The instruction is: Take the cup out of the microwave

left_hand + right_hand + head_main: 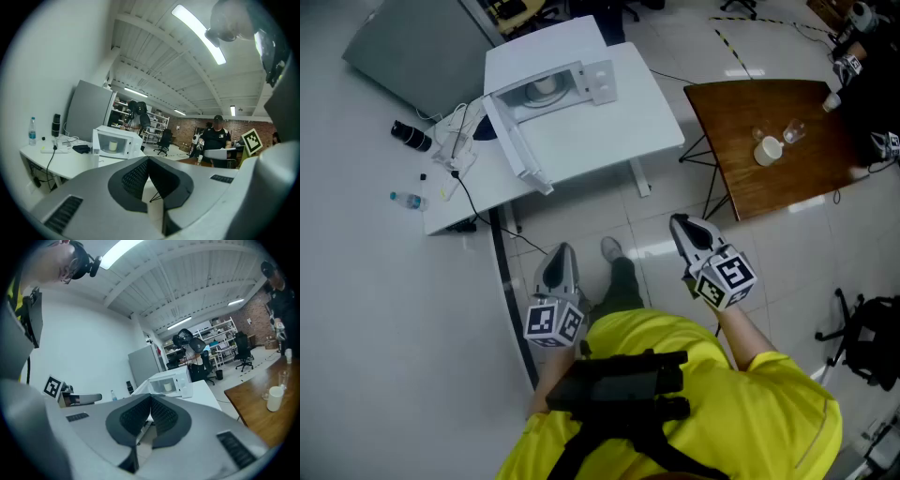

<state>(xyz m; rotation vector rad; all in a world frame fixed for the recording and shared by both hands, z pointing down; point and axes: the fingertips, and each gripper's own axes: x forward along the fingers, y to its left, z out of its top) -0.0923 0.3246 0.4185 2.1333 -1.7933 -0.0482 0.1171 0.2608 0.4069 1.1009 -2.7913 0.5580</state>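
Observation:
A white microwave (553,84) stands on the white table (581,141) with its door (514,142) swung open. A pale cup (546,87) sits inside it. The cup (113,146) also shows in the left gripper view, and as a small cup (168,387) in the right gripper view. My left gripper (560,253) and right gripper (679,225) hover over the floor, well short of the table, both pointing toward it. Left gripper (148,161) pads meet with nothing between them. Right gripper (151,400) pads also meet, empty.
A brown wooden table (806,178) at the right carries a white mug (768,150) and a glass (794,131). A water bottle (408,199), a black flask (411,136) and cables (455,141) lie on the white table's left end. A person (216,138) sits behind the brown table.

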